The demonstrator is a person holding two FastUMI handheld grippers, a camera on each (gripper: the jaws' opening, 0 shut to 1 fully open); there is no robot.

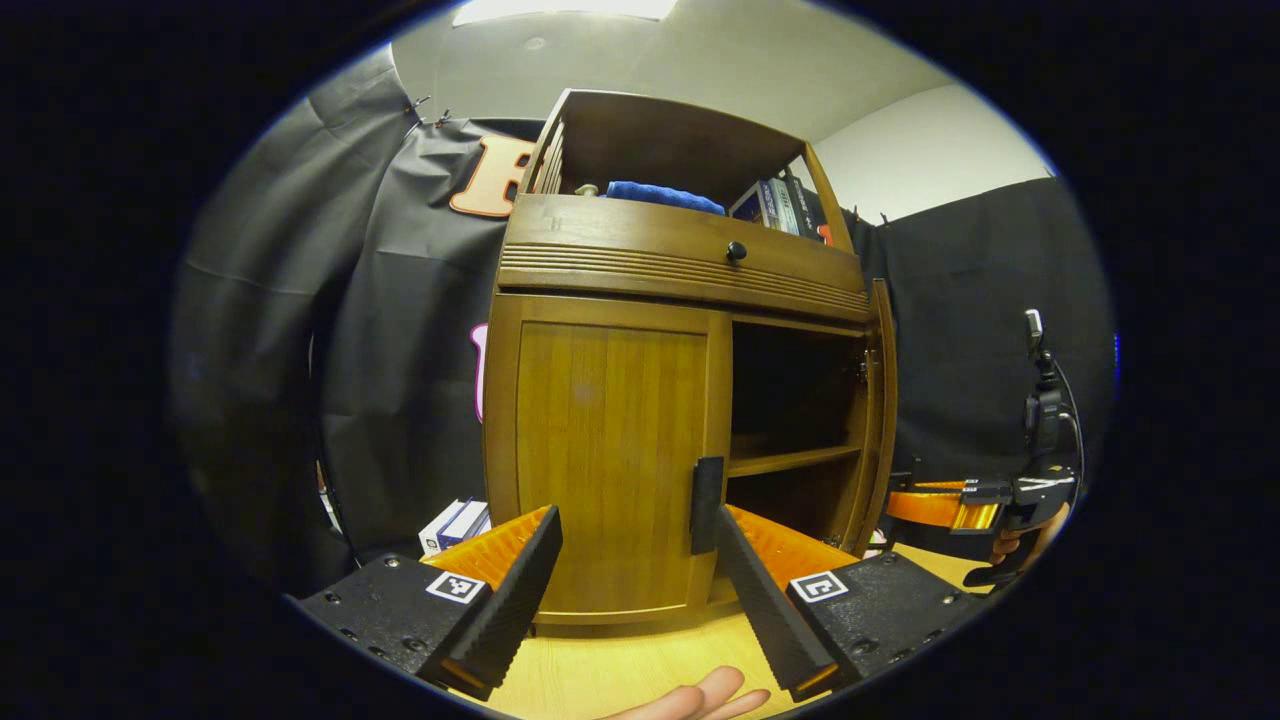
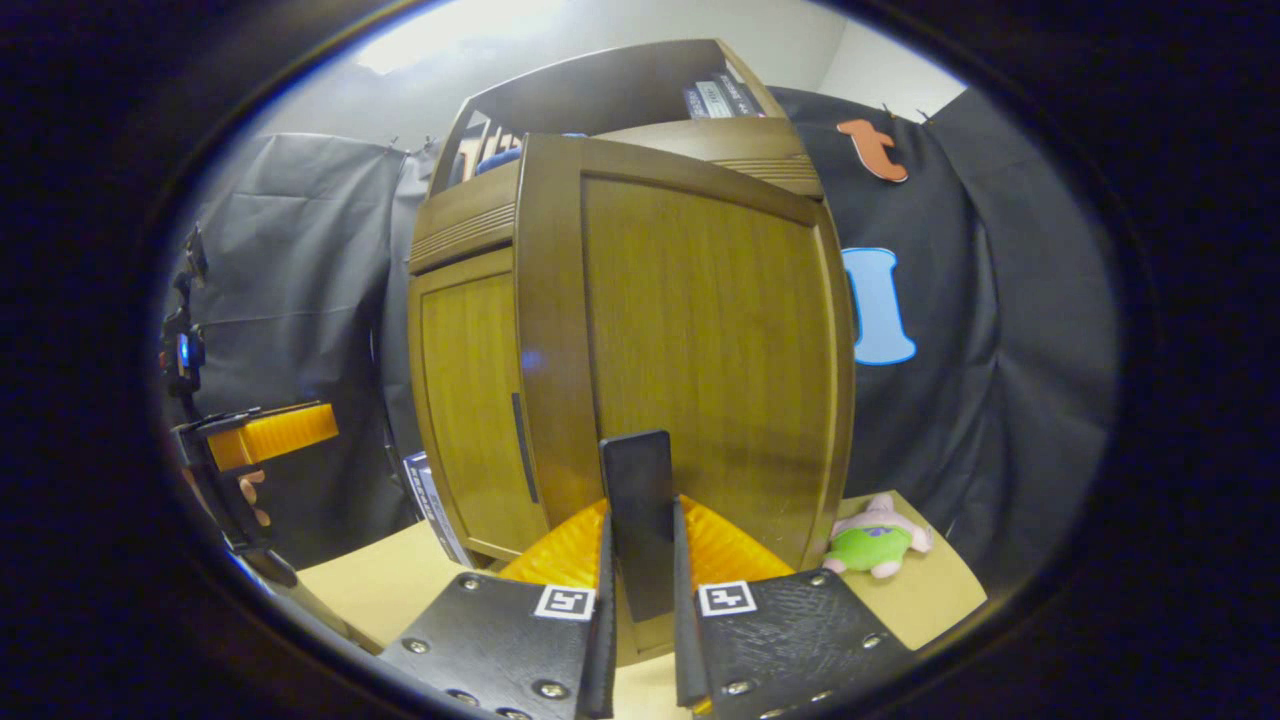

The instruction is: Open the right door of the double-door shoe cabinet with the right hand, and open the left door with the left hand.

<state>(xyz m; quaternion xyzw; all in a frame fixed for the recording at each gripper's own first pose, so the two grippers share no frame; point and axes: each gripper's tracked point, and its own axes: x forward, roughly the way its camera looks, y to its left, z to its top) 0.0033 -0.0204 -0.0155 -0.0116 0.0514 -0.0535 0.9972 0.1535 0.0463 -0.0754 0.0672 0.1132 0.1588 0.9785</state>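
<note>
Brown wood made up the whole shoe cabinet (image 1: 680, 270), which stood on the pale table (image 1: 640, 665) against the black cloth wall. Its right door (image 2: 700, 340) stood swung out, showing a dark inside with one shelf (image 1: 790, 460), while its left door (image 1: 610, 450) sat flush and closed. My right hand-held gripper (image 2: 640, 600) had its two fingers pressed against the sides of the right door's black handle (image 2: 640, 510), gripping it. My left hand-held gripper (image 1: 635, 575) was spread wide, holding nothing, its fingers pointed at the lower part of the left door, with the left door's black handle (image 1: 706, 505) just beside the inner finger; I could not tell whether they touched. In the left gripper view, my right hand-held gripper showed far off by the edge of the open door. A blue cloth (image 1: 665, 195) and some books (image 1: 780, 205) lay in the cabinet's open top. A small pink and green plush toy (image 2: 878, 548) lay on the table near its right edge, beside the open door. A boxed item (image 1: 455, 525) rested at the cabinet's left foot.
</note>
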